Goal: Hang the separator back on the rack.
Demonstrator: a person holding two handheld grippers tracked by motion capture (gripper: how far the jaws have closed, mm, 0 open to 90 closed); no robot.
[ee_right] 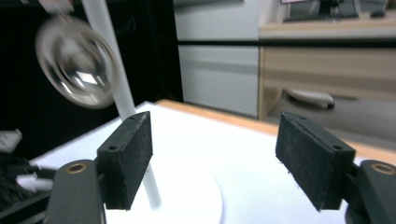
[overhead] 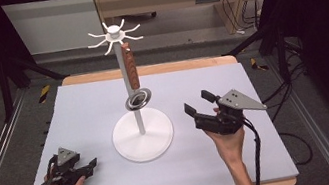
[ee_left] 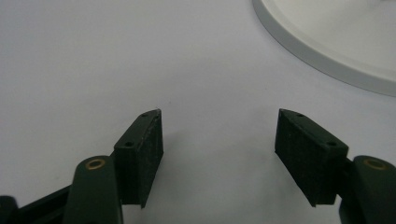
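A white hook stand (overhead: 128, 78) rises from a round white base (overhead: 143, 135) in the middle of the table. A ladle with a brown wooden handle (overhead: 130, 65) hangs from one of its top hooks, its shiny metal bowl (overhead: 138, 99) beside the pole. My right gripper (overhead: 198, 102) is open to the right of the base, with nothing between its jaws. In the right gripper view (ee_right: 215, 154) the ladle bowl (ee_right: 77, 70) is blurred at the upper left, next to the pole (ee_right: 112, 74). My left gripper (overhead: 92, 166) is low at the front left, open and empty (ee_left: 219, 140) over the white mat.
A white mat (overhead: 80, 116) covers the wooden table (overhead: 148, 70). The rim of the stand's base (ee_left: 327, 51) lies just ahead and right of the left jaws. Beyond the table are cabinets (ee_right: 219, 70), a dark frame and cables on the floor.
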